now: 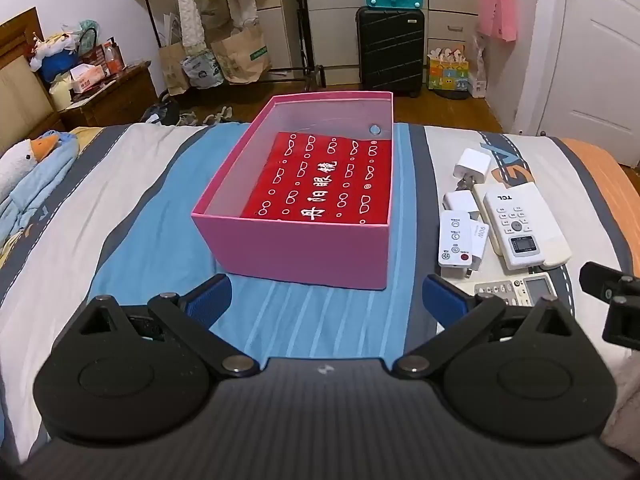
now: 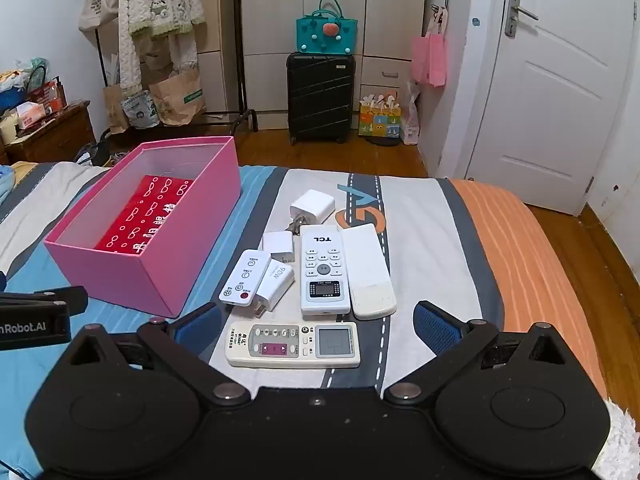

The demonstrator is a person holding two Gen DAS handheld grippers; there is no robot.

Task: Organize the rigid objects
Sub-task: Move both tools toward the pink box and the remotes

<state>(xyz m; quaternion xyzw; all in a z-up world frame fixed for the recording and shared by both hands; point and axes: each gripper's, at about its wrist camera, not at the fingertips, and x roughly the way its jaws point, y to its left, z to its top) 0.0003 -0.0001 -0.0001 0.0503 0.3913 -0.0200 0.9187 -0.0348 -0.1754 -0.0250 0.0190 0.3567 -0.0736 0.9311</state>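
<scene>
A pink open box [image 1: 304, 252] [image 2: 168, 264] with a red printed cloth [image 1: 328, 184] inside sits on the bed. Right of it lie several white things: a TCL remote [image 2: 323, 270] [image 1: 516, 224], a plain remote [image 2: 370, 272], a small remote [image 2: 245, 277] [image 1: 455, 238], a wide remote [image 2: 292, 345] nearest me, and chargers [image 2: 313, 205] [image 1: 473, 163]. My left gripper [image 1: 326, 300] is open and empty just before the box. My right gripper [image 2: 318, 326] is open and empty, with the wide remote lying between its fingers.
The bed has a striped blue, grey, white and orange cover [image 2: 520, 248]. A goose plush [image 1: 24, 160] lies at the left. Beyond the bed stand a black suitcase [image 2: 320, 96], a clothes rack [image 2: 160, 20], a nightstand [image 1: 108, 96] and a white door [image 2: 560, 80].
</scene>
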